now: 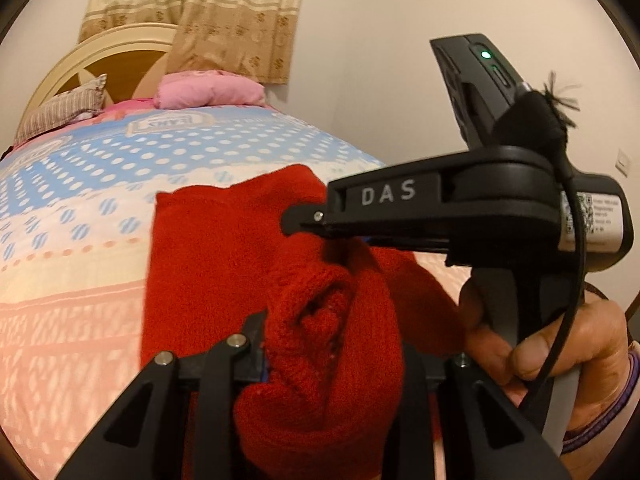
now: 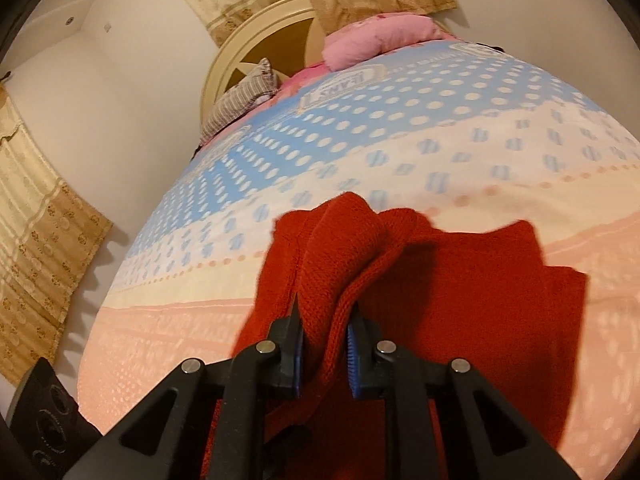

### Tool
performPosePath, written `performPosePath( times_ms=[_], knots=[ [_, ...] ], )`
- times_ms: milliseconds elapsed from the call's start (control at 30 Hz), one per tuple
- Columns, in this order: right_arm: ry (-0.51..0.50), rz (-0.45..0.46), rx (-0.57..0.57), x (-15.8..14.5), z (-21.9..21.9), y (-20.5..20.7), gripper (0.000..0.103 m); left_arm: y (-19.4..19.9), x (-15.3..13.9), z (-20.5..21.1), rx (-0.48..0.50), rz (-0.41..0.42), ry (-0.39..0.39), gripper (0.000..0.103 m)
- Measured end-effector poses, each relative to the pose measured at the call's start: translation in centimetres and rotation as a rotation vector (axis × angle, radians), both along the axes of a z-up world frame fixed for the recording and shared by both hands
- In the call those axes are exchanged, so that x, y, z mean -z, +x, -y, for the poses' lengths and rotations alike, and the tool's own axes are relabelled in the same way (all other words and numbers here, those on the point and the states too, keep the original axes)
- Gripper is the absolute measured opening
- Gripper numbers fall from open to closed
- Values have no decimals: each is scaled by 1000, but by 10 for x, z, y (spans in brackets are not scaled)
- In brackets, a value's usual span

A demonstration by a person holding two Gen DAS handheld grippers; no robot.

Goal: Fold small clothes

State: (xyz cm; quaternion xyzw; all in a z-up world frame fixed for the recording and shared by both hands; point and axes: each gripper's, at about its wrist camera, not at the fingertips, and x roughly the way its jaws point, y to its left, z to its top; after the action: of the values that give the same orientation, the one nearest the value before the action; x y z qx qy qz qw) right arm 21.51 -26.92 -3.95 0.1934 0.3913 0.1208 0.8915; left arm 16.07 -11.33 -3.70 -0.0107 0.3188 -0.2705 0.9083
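Note:
A red knitted garment lies on the bed and is lifted at one end. My left gripper is shut on a bunched fold of the red garment, which hides the fingertips. My right gripper is shut on another thick fold of the red garment; its blue pads press the knit from both sides. In the left wrist view the right gripper reaches in from the right, held by a hand, and pinches the cloth just above my left one.
The bedspread is blue, cream and pink with dots. A pink pillow and a striped pillow lie by the headboard. Curtains hang on the walls.

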Motion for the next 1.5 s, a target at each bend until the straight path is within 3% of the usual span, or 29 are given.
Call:
performPosePath(
  times_ms=[333,667,867,967,1067,1133,1267,1400,1500],
  knots=[
    [-10,-35,51,16,65,-15,17,-4,7,51,61,-12,51,30],
    [-65,-57,96,33,95,-19,16,-15,14,78,64,-35,73,30],
    [-41,-76,124,48,107,-16,16,-15,15,83,99,-51,66,30],
    [-12,-83,125,52,112,-16,16,-21,10,74,129,-58,35,37],
    [13,-88,139,50,114,-21,16,-41,2,57,170,-47,21,51],
    [44,-84,150,48,119,-28,16,-60,-3,36,213,-27,19,71],
    [75,-42,247,27,132,-68,26,-91,-4,-24,190,16,-39,80],
    [32,9,302,1,123,-117,26,-91,3,-69,112,-85,-134,82],
    [0,48,246,-13,93,-153,26,-85,6,-87,24,-123,-142,82]
  ],
)
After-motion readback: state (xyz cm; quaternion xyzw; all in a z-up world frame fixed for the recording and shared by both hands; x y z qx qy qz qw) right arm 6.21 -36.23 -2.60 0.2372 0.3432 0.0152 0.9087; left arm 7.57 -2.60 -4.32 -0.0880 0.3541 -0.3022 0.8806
